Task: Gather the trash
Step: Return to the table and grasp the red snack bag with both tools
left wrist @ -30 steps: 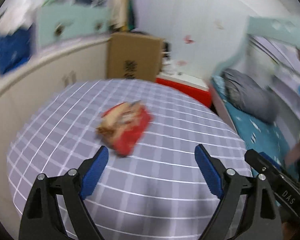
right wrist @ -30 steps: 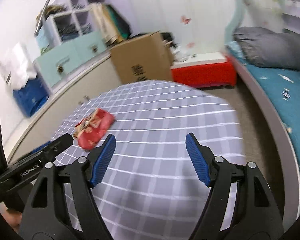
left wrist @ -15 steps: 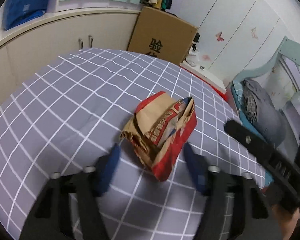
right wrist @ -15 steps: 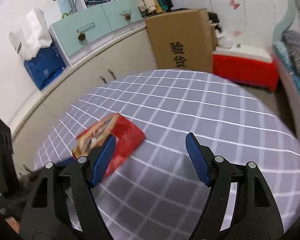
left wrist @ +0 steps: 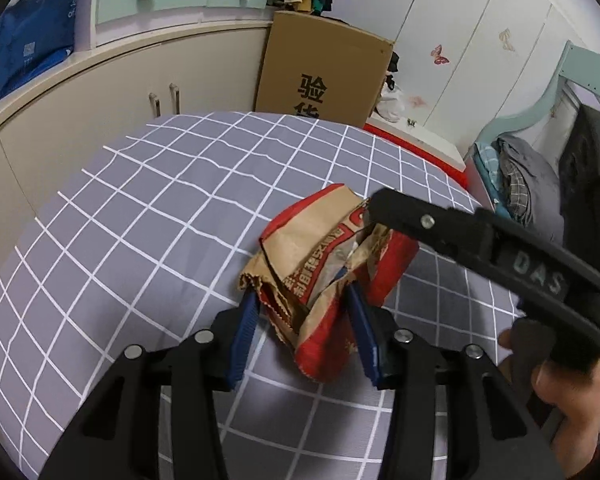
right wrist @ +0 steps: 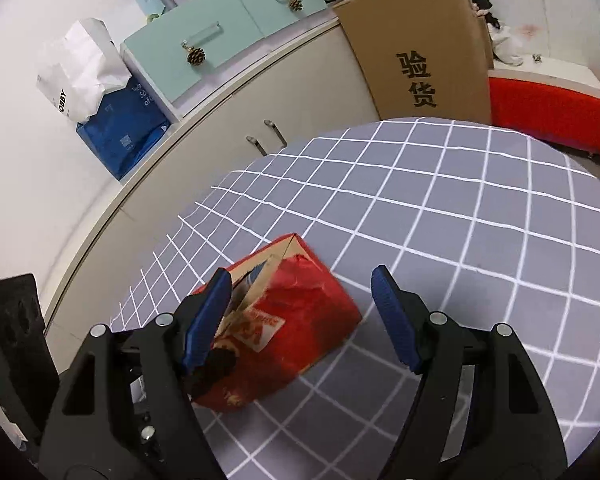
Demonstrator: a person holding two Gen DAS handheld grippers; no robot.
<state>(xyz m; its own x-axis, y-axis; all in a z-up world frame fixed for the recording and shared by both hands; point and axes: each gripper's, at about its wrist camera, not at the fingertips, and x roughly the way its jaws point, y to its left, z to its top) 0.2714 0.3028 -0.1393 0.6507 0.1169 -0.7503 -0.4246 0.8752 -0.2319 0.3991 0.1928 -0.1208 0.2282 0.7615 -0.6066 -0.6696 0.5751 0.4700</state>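
A crumpled red and brown paper bag [left wrist: 328, 276] lies on the grey checked tablecloth [left wrist: 160, 240]. My left gripper [left wrist: 304, 328] has its blue pads on both sides of the bag's near end, closed in on it. The bag also shows in the right wrist view [right wrist: 284, 324]. My right gripper [right wrist: 300, 312] is open and straddles the bag from above, its left pad touching the bag's top edge. The right gripper's black finger also shows in the left wrist view [left wrist: 480, 236], over the bag's far end.
A brown cardboard box [left wrist: 324, 68] stands behind the table. A cream cabinet [left wrist: 80, 100] runs along the left, with a blue bag [right wrist: 124, 128] and a white bag [right wrist: 80, 68] on top. A red bench [right wrist: 548, 104] and a bed [left wrist: 520, 172] lie to the right.
Both grippers moved in on the bag. My left jaws narrowed from wide open to gripping the bag's near end. My right gripper came over the bag and stays open.
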